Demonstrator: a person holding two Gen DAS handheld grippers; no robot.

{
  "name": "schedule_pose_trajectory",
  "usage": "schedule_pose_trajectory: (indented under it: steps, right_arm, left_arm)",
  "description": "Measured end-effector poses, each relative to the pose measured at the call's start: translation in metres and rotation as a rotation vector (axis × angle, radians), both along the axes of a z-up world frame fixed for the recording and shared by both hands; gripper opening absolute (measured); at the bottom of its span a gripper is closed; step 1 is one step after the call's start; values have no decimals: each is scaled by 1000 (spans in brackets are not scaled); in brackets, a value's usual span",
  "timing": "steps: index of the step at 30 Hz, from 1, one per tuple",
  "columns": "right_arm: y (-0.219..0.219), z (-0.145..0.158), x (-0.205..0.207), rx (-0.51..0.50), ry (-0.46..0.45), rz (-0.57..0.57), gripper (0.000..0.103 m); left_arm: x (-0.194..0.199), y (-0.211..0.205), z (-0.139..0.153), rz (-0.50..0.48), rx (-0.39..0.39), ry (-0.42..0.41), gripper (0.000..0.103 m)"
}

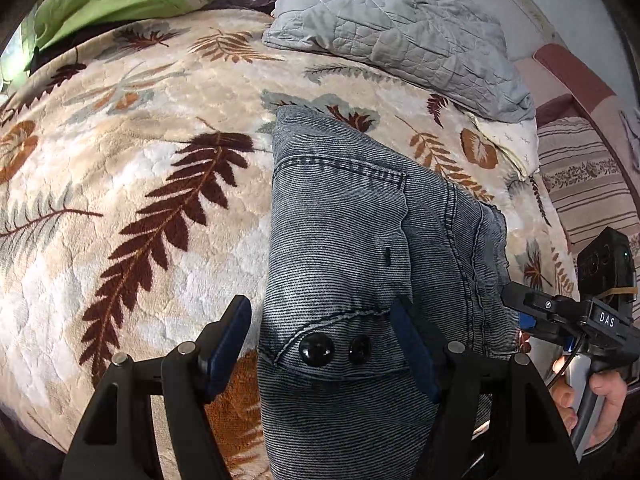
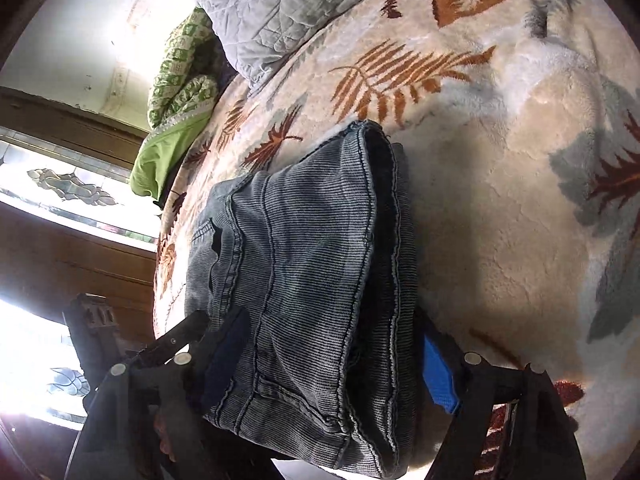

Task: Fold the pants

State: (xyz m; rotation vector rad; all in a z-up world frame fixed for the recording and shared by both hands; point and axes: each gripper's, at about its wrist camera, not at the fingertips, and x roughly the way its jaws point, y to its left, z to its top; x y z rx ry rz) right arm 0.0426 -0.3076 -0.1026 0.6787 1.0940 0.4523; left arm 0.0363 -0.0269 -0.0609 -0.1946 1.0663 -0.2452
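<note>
Both claws are spread around the folded jeans (image 1: pixel 344 280), left claw (image 1: pixel 324 344) and right claw (image 2: pixel 332 364) not yet clamped — the layers could get skewed if only one is pinched.

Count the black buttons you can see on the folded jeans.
2. Both sit side by side on the jeans in the left wrist view: the larger button left, the smaller button right. Folded layers may hide others.

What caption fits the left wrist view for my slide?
Folded grey-blue ribbed denim pants on a cream leaf-patterned plush blanket, between the left gripper fingers.
</note>
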Motion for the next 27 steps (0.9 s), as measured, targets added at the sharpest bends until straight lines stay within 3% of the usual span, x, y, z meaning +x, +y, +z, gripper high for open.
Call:
schedule_pose_trajectory:
  steps: [13, 15, 16, 17, 20, 23, 27]
  right_arm:
    - [13, 4, 4, -104, -1, 23, 79]
    - [18, 6, 3, -148, -7, 29, 73]
    - [21, 8, 2, -178, -12, 32, 62]
    - [21, 9, 1, -202, -16, 34, 50]
    - [28, 15, -2, -246, -36, 62, 33]
    - [38, 26, -5, -294, -70, 69, 26]
    - [42, 52, -12, -301, -149, 67, 21]
  left_arm:
    - [1, -2, 2, -11, 37, -24, 73]
    - [1, -2, 1, -21, 23, -18, 66]
    - [0, -4, 2, -28, 27, -19, 62]
    - [-1, -6, 3, -36, 35, -27, 55]
    - [-4, -14, 7, -67, 68, -49, 33]
    - [-5, -12, 15, -78, 64, -64, 25]
    - [-7, -9, 37, -82, 47, -125, 23]
